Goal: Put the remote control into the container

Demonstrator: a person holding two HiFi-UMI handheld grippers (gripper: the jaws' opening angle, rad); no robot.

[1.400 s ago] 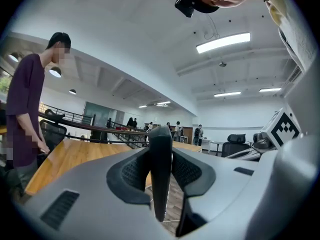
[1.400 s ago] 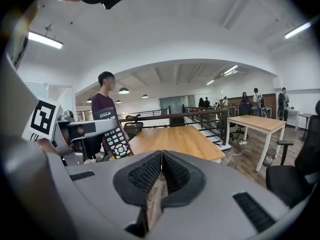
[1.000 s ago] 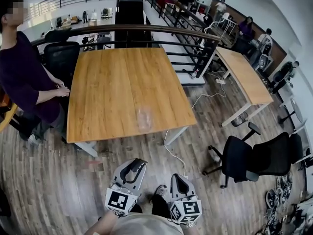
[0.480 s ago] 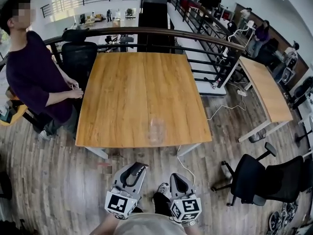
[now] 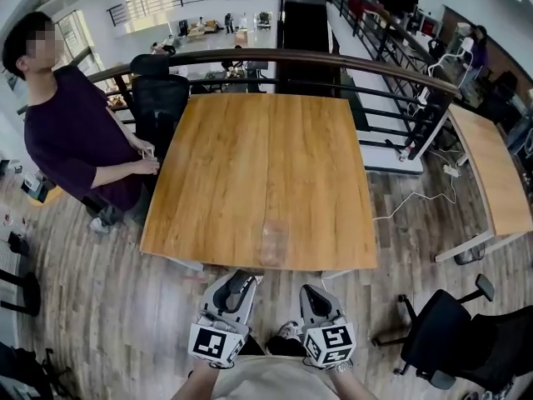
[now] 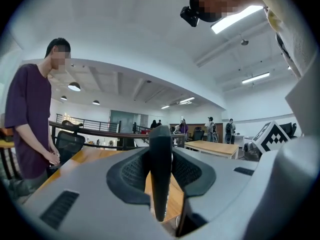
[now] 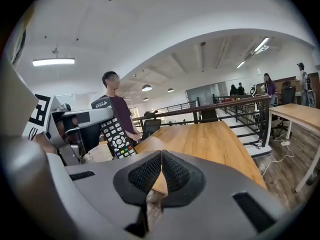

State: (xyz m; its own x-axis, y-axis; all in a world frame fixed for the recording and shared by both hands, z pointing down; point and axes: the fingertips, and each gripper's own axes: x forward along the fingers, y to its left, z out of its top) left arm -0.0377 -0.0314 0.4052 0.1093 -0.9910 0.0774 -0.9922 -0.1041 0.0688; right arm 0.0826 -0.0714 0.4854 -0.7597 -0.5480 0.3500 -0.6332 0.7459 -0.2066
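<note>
My left gripper (image 5: 236, 288) is shut on a black remote control (image 7: 114, 134), whose button face shows in the right gripper view. In the left gripper view the remote (image 6: 160, 179) stands edge-on between the jaws of the left gripper (image 6: 160, 159). A clear plastic container (image 5: 273, 238) sits near the front edge of the wooden table (image 5: 266, 157), a little beyond both grippers. My right gripper (image 5: 315, 300) is shut with nothing in it, and its pads (image 7: 172, 171) meet in the right gripper view. Both grippers hang low in front of my body, short of the table.
A person in a dark purple shirt (image 5: 75, 140) stands at the table's left side. A black office chair (image 5: 162, 98) is behind the table, another (image 5: 466, 348) at the lower right. A metal railing (image 5: 333, 61) runs behind, and a second table (image 5: 500, 173) stands to the right.
The view has swung right and closer, so the table and container now sit centred just ahead of the grippers. Both grippers stay shut and low, the remote still in the left one.
</note>
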